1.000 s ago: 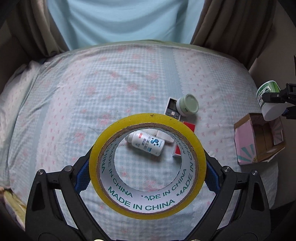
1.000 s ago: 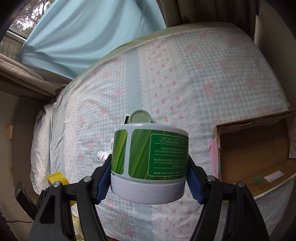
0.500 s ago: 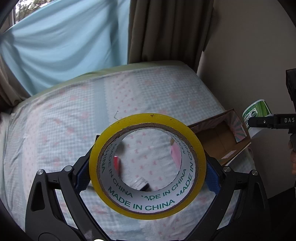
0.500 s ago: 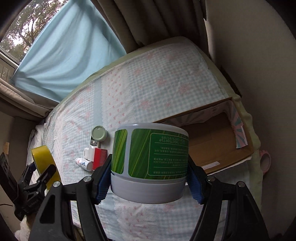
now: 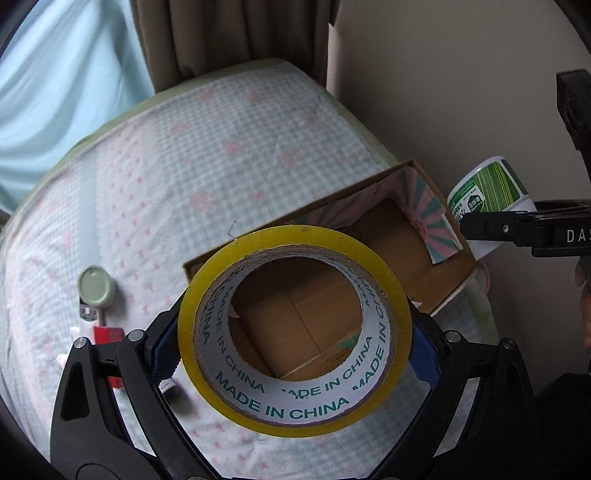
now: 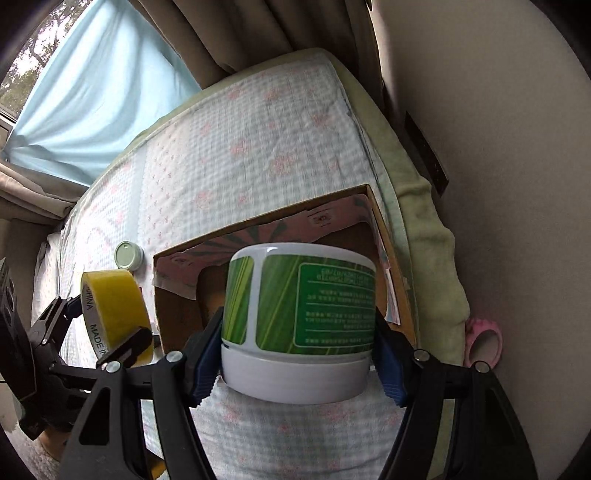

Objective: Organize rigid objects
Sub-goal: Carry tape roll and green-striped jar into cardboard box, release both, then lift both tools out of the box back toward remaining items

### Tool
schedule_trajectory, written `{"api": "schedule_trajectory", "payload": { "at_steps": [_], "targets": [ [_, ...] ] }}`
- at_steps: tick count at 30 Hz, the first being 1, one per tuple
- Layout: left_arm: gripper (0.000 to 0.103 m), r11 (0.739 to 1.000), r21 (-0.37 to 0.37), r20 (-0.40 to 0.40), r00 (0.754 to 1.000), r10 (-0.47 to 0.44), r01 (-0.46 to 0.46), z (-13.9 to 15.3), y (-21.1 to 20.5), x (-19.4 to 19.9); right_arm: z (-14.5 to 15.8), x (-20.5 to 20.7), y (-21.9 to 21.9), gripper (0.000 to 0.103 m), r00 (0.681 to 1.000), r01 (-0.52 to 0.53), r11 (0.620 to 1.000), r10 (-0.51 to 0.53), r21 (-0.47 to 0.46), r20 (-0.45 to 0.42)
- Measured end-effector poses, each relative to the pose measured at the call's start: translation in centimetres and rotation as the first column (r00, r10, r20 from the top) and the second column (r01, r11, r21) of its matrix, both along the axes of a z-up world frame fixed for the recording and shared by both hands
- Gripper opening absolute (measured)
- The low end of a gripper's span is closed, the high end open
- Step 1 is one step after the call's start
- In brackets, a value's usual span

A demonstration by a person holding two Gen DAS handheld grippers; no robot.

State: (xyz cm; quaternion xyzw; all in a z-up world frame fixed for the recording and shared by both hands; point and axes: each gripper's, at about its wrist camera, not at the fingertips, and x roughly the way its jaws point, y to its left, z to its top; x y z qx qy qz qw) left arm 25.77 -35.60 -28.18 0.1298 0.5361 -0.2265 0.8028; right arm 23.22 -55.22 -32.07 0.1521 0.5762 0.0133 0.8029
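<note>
Tape roll, yellow with "MADE IN CHINA" printed inside the core, is clamped between the blue pads of the left gripper and held over the near left part of the cardboard box; right gripper is closed on a white tub with a green label, held upside down, lid end nearest the camera, over the near right side of the same box; box interior, as far as it shows, looks bare brown card with nothing yet inside, so judged progress is early: two items carried to the box, neither released; left to do, by my reading: drop both, then fetch the remainder; remaining items lie well to the left of the box on the bed: a pale green round lid or jar, touching a small dark-and-white object at its near side, then a red item partly hidden by the left gripper's arm; surface is a bed under a checked blue-white cover with pink motifs, soft and slightly rumpled; box sits at the bed's right edge; room: plain wall on the right, brown curtains and a light blue drape at the far end; a pink ring-shaped object lies past the right edge of the bed.
</note>
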Motion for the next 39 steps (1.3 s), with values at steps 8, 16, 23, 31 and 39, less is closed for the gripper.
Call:
{"api": "schedule_trajectory", "payload": {
  "at_steps": [8,16,23,31,39],
  "targets": [
    [0.096,0.990,0.117,-0.093,0.994,-0.063,0.074,-6.5,-3.5,1.6,-4.6,3.0,0.1,0.067,0.989,-0.141,0.990,0.139,-0.030,-0.056],
    [0.096,0.977,0.181,-0.168,0.982,-0.085,0.116,-11.9,-4.5,3.2,-8.9,4.8,1.7,0.067,0.913,-0.407,0.901,0.402,-0.147,-0.064],
    [0.096,0.968,0.196,-0.185,0.975,-0.119,0.156,-13.4,-4.5,3.4,-10.9,4.5,3.9,0.067,0.830,-0.555,0.800,0.552,-0.230,-0.083],
    [0.103,0.968,0.185,-0.123,0.981,-0.149,0.170,-10.8,-3.1,1.5,-8.7,3.6,3.4,0.103,0.834,-0.524,0.807,0.551,-0.271,0.027],
    [0.103,0.979,0.158,-0.114,0.987,-0.114,0.131,-8.6,-0.9,-0.6,-7.6,2.2,2.7,0.103,0.873,-0.455,0.846,0.485,-0.279,0.046]
  ]
}}
